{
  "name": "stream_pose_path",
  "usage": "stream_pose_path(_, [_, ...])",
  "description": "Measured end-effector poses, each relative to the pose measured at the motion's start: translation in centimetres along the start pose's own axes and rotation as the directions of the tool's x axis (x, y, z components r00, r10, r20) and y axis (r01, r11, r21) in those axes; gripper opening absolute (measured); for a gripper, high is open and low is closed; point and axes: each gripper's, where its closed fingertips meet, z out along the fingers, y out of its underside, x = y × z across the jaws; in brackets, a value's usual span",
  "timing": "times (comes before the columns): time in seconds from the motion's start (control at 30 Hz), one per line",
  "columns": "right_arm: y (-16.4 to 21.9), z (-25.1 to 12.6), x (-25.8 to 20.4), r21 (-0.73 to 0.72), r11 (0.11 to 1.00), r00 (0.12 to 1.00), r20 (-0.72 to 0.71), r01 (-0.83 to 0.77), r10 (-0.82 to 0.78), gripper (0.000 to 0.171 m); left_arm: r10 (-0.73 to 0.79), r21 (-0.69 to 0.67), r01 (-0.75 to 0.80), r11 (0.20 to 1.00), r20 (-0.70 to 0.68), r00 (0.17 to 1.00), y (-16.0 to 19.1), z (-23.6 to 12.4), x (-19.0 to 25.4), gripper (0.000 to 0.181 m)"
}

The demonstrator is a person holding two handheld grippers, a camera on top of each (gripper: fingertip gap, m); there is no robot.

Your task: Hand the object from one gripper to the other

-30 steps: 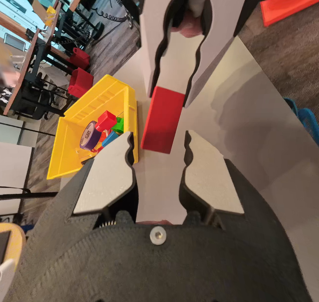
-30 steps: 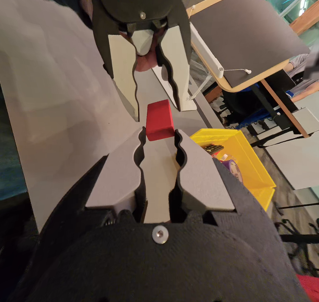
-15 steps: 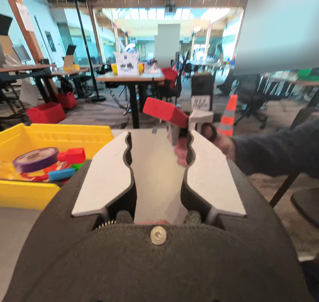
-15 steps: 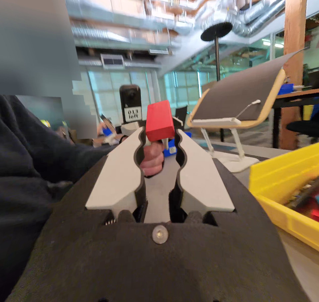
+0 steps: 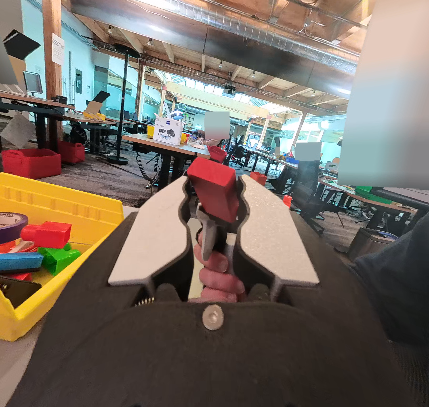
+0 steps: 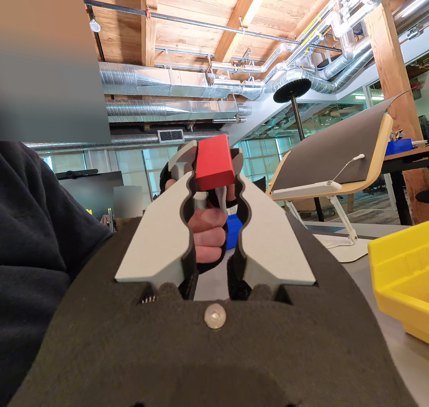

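A red rectangular block (image 5: 213, 196) is held in the air between both grippers, which face each other. In the left wrist view my left gripper (image 5: 213, 182) has its fingertips closed against the block's sides. The right gripper's fingers (image 5: 206, 233) grip the block's lower end beyond it, with a hand around the handle. In the right wrist view my right gripper (image 6: 216, 175) is shut on the near end of the block (image 6: 213, 161). The left gripper's fingers (image 6: 182, 157) flank its far end.
A yellow bin (image 5: 69, 205) with purple tape and coloured blocks sits on the grey table at the left. It also shows in the right wrist view (image 6: 399, 268), at the right. A white stand with a black board (image 6: 325, 163) stands behind it. A dark sleeve (image 6: 34, 233) is at the left. My left and right fingertips are right by each other.
The right gripper has lifted the red block off the table and turned level. The left gripper has come up to it, and its fingers have narrowed onto the block.
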Motion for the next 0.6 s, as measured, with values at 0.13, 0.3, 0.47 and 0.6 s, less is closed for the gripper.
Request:
stream_pose_path(0.13, [0.2, 0.2, -0.2, 0.019, 0.999, 1.000, 0.014, -0.026, 0.025, 0.031, 0.015, 0.000, -0.015, 1.000, -0.008, 1.000, -0.1, -0.1, 0.2, 0.037])
stream_pose_path(0.3, [0.4, 0.5, -0.2, 0.033, 0.998, 0.998, 0.028, -0.055, 0.054, 0.031, 0.034, 0.003, -0.034, 0.999, -0.008, 0.999, -0.3, -0.4, 0.2, 0.036])
stream_pose_path(0.47, [0.9, 0.6, 0.0, -0.010, 0.998, 0.998, 0.023, -0.064, 0.064, 0.049, 0.065, -0.024, -0.065, 0.998, -0.004, 0.998, -0.2, -0.8, 0.1, 0.036])
stream_pose_path(0.6, [2.1, -0.4, 0.7, -0.181, 0.982, 0.998, -0.042, 0.048, -0.056, 0.051, 0.185, -0.102, -0.179, 0.979, 0.055, 0.981, 0.0, -1.5, -0.7, 0.036])
